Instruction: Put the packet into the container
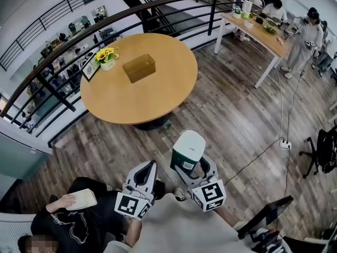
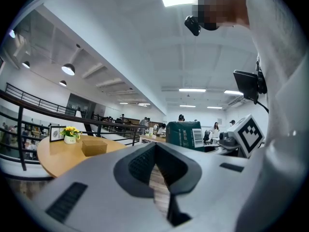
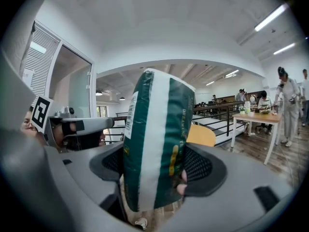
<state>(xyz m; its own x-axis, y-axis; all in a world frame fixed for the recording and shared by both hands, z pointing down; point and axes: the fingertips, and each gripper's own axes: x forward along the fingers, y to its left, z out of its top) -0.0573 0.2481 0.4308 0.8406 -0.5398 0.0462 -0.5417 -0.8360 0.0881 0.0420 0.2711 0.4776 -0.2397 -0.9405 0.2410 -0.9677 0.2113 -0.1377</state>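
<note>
A green and white packet [image 1: 188,150] stands upright between the jaws of my right gripper [image 1: 194,168], which is shut on its lower part. In the right gripper view the packet [image 3: 154,144] fills the middle between the pads of this gripper [image 3: 153,170]. The brown box-shaped container [image 1: 139,67] rests on the round wooden table [image 1: 158,101], well ahead of both grippers. My left gripper [image 1: 149,168] hangs beside the right one, jaws together and empty. From the left gripper [image 2: 157,166] I see the container [image 2: 94,146] at left and the packet [image 2: 186,134] at right.
A pot of yellow flowers [image 1: 107,57] and a picture frame [image 1: 90,70] stand on the table's left edge. A dark railing [image 1: 63,80] curves behind it. People work at a long table [image 1: 258,33] at back right. A seated person [image 1: 73,220] is at lower left. A cable [image 1: 263,152] crosses the floor.
</note>
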